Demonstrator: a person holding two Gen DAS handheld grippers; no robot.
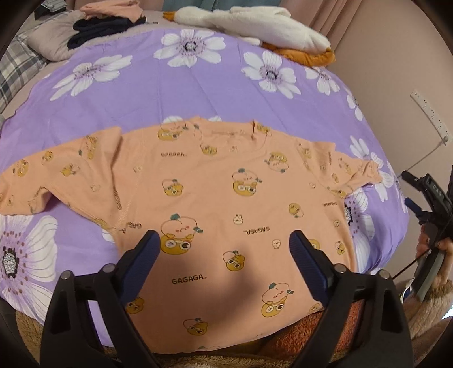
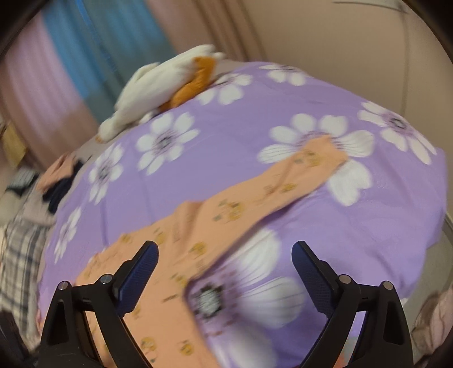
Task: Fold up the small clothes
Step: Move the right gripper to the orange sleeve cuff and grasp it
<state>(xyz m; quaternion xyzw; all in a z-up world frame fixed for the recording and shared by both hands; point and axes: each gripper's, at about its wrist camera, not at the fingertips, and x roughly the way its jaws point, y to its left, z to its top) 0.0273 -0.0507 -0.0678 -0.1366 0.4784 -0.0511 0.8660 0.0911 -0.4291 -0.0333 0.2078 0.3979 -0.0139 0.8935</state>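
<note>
A small peach T-shirt point(image 1: 203, 192) with cartoon prints and "GAGAGA" lettering lies spread flat on a purple flowered sheet point(image 1: 175, 93), both sleeves out to the sides. My left gripper point(image 1: 223, 249) is open and empty, hovering above the shirt's lower half. My right gripper point(image 2: 225, 263) is open and empty, above the shirt's right side edge; the right sleeve point(image 2: 305, 169) stretches away ahead of it. The right wrist view is motion-blurred. The right gripper also shows at the right edge of the left wrist view point(image 1: 424, 203).
A white and orange plush toy point(image 1: 254, 25) lies at the far end of the bed. A pile of dark and peach clothes point(image 1: 107, 22) sits far left near a pillow. A wall point(image 1: 396, 56) runs along the right. A brown fuzzy blanket point(image 1: 297, 334) lies at the near edge.
</note>
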